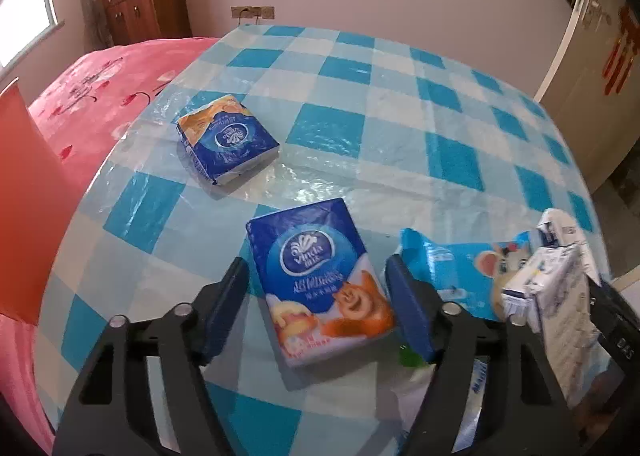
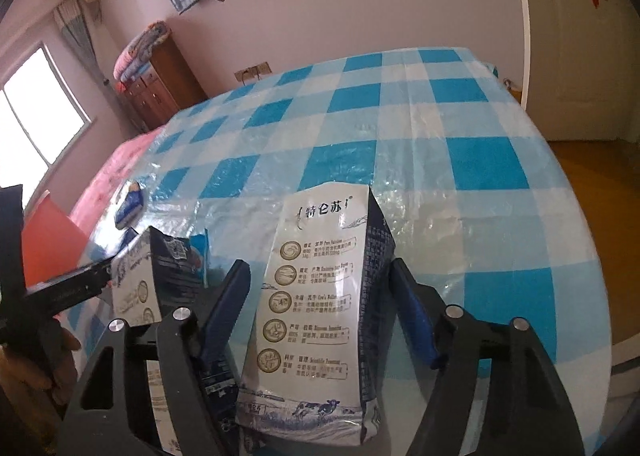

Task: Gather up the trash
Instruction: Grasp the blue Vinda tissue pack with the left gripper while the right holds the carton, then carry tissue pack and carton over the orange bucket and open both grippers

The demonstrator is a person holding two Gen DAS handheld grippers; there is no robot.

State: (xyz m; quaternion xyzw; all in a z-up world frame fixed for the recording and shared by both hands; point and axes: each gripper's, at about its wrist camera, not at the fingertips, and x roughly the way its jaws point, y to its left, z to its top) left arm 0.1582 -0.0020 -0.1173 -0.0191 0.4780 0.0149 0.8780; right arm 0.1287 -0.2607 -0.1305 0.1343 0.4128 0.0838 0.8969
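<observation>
The left gripper stands released, its fingers straddling a Vinda tissue pack without contact. The right gripper is likewise released around a flattened milk carton; a second carton lies just to its left.

Risk, as judged: the glossy pack may skid on the plastic cover when the jaws close, and the limp carton may buckle or slip free.

Beyond the left gripper lies another tissue pack. The blue-checked tablecloth is wrinkled. Farther off stand a pink bed and wooden cabinet.
</observation>
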